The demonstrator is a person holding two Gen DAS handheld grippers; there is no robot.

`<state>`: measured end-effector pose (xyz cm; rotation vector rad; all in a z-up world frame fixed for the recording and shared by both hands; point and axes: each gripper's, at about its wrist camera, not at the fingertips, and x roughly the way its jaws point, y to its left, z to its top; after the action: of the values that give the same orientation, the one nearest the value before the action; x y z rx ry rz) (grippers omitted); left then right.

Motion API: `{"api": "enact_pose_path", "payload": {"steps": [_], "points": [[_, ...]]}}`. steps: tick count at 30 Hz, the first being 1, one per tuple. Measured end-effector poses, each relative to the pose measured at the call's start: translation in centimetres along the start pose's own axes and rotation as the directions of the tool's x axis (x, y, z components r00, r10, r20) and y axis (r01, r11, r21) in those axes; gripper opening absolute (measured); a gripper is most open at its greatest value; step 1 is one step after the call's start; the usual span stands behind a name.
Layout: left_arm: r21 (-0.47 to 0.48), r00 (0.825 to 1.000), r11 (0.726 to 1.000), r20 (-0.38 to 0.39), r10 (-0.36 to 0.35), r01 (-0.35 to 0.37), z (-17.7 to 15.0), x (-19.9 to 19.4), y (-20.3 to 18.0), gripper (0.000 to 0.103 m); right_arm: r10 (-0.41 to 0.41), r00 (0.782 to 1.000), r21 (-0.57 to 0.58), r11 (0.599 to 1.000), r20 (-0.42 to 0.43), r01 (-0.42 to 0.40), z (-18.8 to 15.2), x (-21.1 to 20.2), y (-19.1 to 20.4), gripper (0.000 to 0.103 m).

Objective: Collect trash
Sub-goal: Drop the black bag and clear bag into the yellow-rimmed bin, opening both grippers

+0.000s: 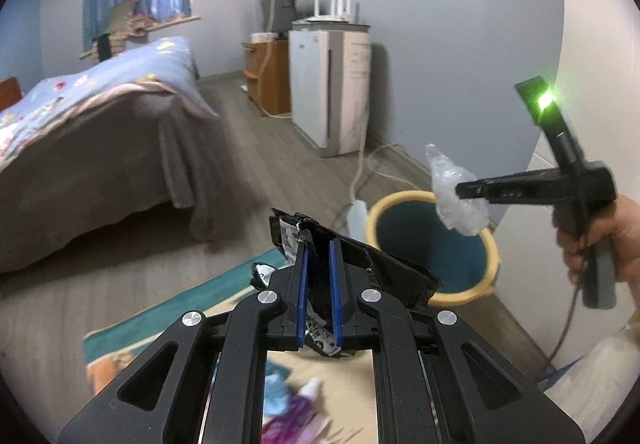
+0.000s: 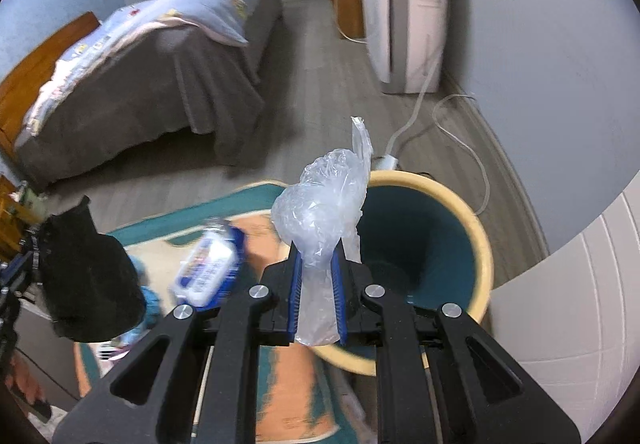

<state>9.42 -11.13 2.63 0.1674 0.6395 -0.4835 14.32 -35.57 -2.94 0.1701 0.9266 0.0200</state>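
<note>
My left gripper (image 1: 318, 250) is shut on a crumpled black wrapper (image 1: 384, 268) with a white printed label, held just left of a round bin (image 1: 490, 240) with a cream rim and teal inside. My right gripper (image 2: 316, 256) is shut on a crumpled clear plastic bag (image 2: 324, 212), which hangs over the near left rim of the bin (image 2: 478, 228). In the left wrist view the right gripper (image 1: 460, 190) and its clear bag (image 1: 452, 192) hover above the bin, a hand gripping the handle. The black wrapper (image 2: 86, 276) shows at the left of the right wrist view.
A blue and white packet (image 2: 208, 266) lies blurred on a teal and orange rug (image 2: 288, 384). A bed with a grey skirt (image 1: 100, 148) fills the left. A white appliance (image 1: 332, 88) stands by the wall, its cord and power strip (image 1: 358, 214) on the wood floor behind the bin.
</note>
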Motion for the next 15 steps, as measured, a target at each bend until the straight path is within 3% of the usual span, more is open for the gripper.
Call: {"api": "enact_pose_path", "payload": {"steps": [5, 15], "points": [[0.044, 0.999, 0.998, -0.02, -0.046, 0.047, 1.3, 3.4, -2.7, 0.011, -0.032, 0.998, 0.087, 0.996, -0.056, 0.037, -0.3, 2.4, -4.2, 0.013], [0.065, 0.986, 0.985, -0.059, -0.156, 0.16, 2.9, 9.6, -7.0, 0.011, -0.09, 0.988, 0.177, 0.978, -0.128, 0.112, -0.9, 5.1, -8.7, 0.013]]}}
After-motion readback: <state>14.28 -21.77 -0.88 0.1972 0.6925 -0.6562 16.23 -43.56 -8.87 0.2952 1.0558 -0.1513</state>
